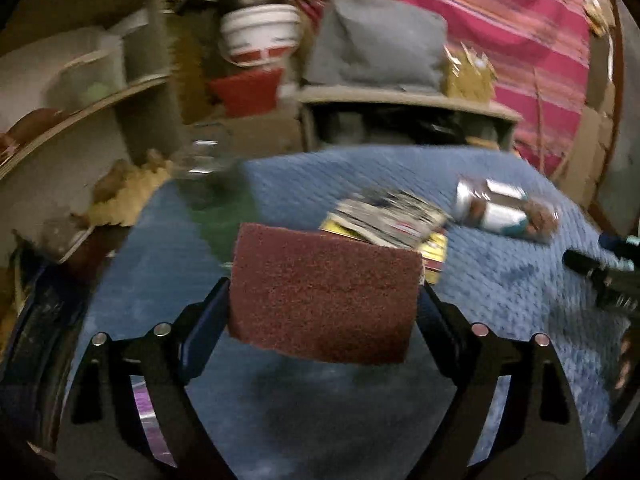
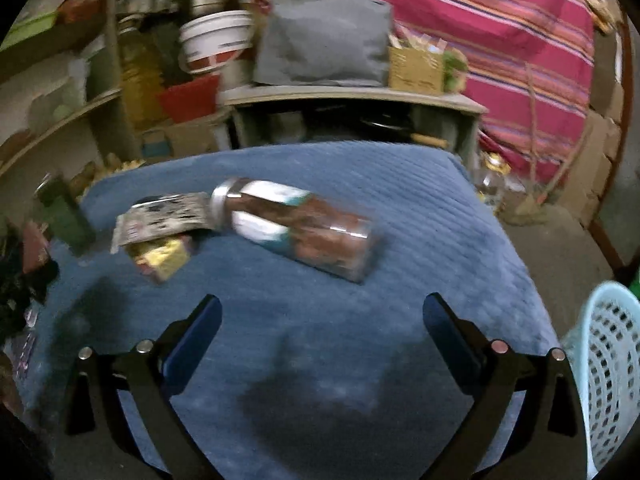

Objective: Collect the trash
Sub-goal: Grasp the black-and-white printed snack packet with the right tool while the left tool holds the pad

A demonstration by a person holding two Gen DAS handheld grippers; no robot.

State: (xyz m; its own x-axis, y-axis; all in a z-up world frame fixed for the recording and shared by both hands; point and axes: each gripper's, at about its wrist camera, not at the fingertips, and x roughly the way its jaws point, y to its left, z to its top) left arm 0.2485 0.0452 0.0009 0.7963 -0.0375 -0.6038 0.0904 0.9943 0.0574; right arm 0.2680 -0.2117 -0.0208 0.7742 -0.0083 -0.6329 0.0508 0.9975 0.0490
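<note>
My left gripper (image 1: pixel 324 300) is shut on a reddish-brown scouring pad (image 1: pixel 324 296) and holds it above the blue quilted mat (image 1: pixel 500 280). Beyond it lie crumpled wrappers (image 1: pixel 392 220) and a clear jar (image 1: pixel 504 208) with a silver lid, on its side. My right gripper (image 2: pixel 322 320) is open and empty above the mat (image 2: pixel 360 184). The jar (image 2: pixel 296 228) lies ahead of it, the wrappers (image 2: pixel 160 228) to the jar's left. A light blue perforated basket (image 2: pixel 608 368) stands at the right edge.
Shelves with containers (image 1: pixel 80 92) stand at the left. A low table (image 2: pixel 352 96) with a grey bag (image 2: pixel 324 36) stands behind the mat. A pink striped cloth (image 2: pixel 500 40) hangs at the back right. A glass jar (image 1: pixel 204 168) stands at the mat's far left.
</note>
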